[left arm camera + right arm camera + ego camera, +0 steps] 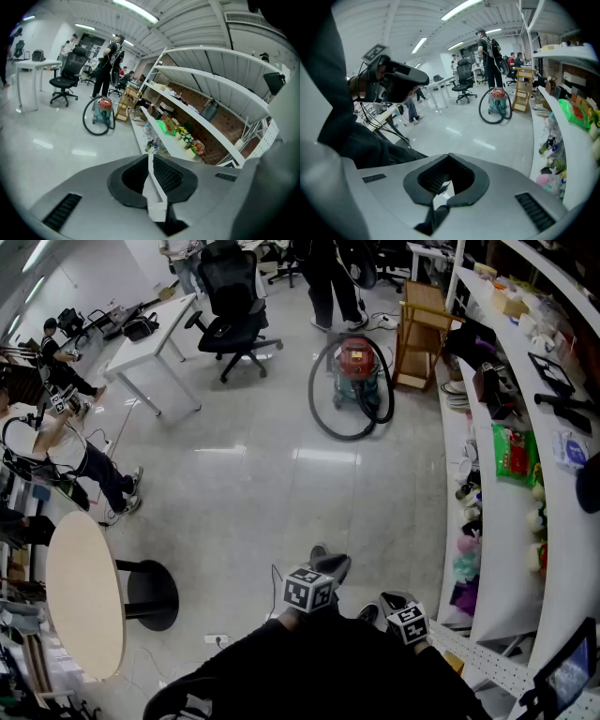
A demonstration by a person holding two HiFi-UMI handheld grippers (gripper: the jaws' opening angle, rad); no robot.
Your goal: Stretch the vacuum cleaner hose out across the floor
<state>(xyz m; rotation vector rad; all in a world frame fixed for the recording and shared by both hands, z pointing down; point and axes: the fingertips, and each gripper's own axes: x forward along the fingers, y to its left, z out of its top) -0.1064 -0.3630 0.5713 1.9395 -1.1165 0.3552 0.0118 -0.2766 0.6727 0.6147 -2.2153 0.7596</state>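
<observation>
The vacuum cleaner (356, 367), red on top with a teal body, stands far across the glossy floor. Its black hose (323, 418) curls in a loop around and in front of it. In the left gripper view the vacuum cleaner (104, 110) and hose (89, 126) are small and distant, and the same goes for the vacuum cleaner (498, 101) and hose (485, 117) in the right gripper view. My left gripper (330, 564) (149, 155) and right gripper (396, 600) (447, 153) are held close to my body, both shut and empty. The left gripper (417, 77) also shows from the right one.
Curved white shelves (525, 474) full of small items run along the right. A wooden stool (422, 334) and a standing person (328, 277) are by the vacuum. An office chair (230, 315), a white desk (155, 343), a round table (84, 592) and a seated person (66, 446) are on the left.
</observation>
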